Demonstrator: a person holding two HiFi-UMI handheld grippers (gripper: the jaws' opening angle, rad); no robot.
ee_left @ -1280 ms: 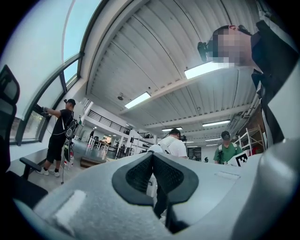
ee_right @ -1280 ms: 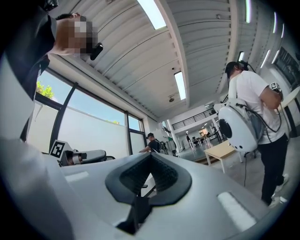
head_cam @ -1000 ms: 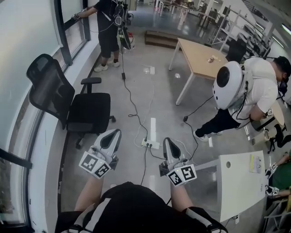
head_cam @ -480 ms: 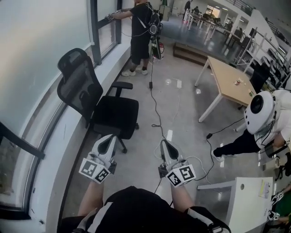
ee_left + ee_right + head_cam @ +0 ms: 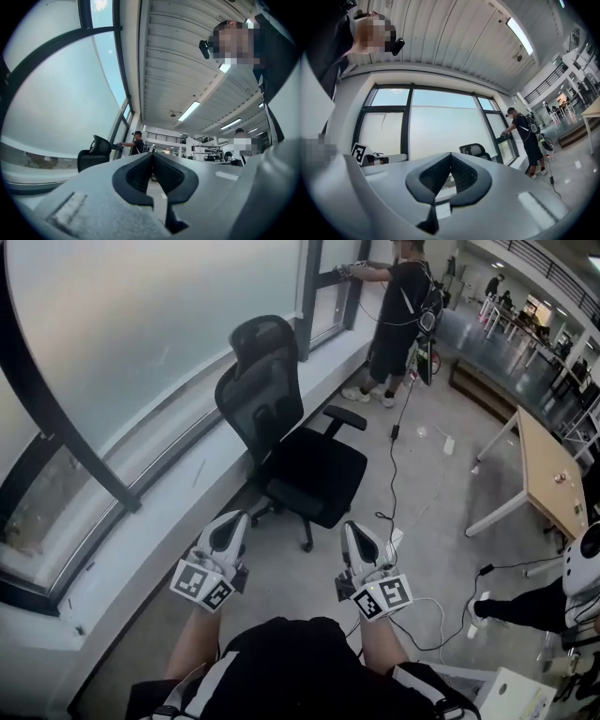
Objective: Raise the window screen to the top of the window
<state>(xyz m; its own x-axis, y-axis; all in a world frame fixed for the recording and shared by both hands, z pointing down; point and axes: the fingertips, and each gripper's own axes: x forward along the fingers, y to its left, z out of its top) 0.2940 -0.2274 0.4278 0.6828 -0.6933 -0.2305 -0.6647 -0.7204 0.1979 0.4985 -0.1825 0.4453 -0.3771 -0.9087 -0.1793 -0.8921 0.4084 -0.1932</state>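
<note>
The left gripper (image 5: 228, 531) and right gripper (image 5: 362, 547) are both clenched on nothing, held side by side. The screen (image 5: 141, 334) covers most of the window (image 5: 37, 512) at ten o'clock. A chair (image 5: 291, 437) stands at twelve.

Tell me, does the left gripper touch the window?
Apart. In the head view the left gripper, jaws shut and empty, hangs over the floor, and the white sill lies between it and the window.
</note>
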